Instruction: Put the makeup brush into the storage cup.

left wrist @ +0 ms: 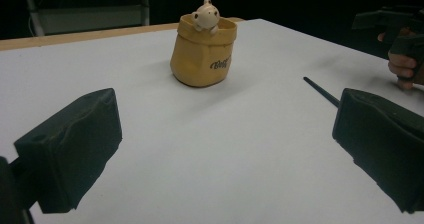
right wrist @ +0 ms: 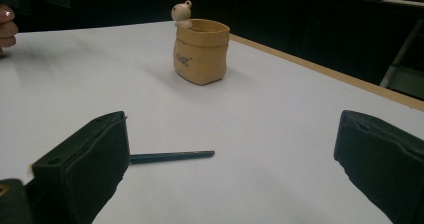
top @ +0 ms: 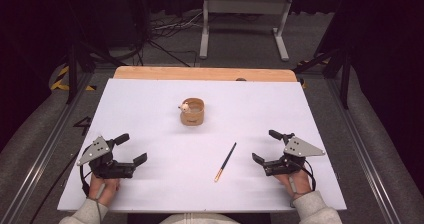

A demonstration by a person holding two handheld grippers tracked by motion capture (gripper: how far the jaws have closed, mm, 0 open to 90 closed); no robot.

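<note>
**benchfly:** Both claws are sitting wide open with nothing in them. Left gripper (top: 131, 148) rests near the front left of the white table (top: 150, 109), right gripper (top: 266, 145) near the front right, each hand parked on the surface. From the right gripper view its jaws are spread about as far as they look able to go, with bare table between them.

**torque_tom:** So nothing's started yet?

**benchfly:** That's how I read it. The pen (top: 226, 161) lies flat on the table, untouched, between the two grippers and closer to the right one. The little tan pot (top: 193, 111) with the bear figure (top: 184, 106) on its rim stands upright farther back, around the middle, well apart from the pen. My guess is the pen goes into the pot, and if so the whole job is left: pick up, carry, drop in.

**torque_tom:** Which way is the pen lying?

**benchfly:** Diagonal in the high view. Long axis runs from front-left to back-right; the gold-ish end points toward the person, the dark tip points away and a bit right, not quite at the pot. In the right gripper view the pen (right wrist: 172, 156) runs nearly crosswise, partly hidden behind the left-hand jaw.

**torque_tom:** Right claw's the obvious pick then.

**benchfly:** Probably, it's nearer.
</note>
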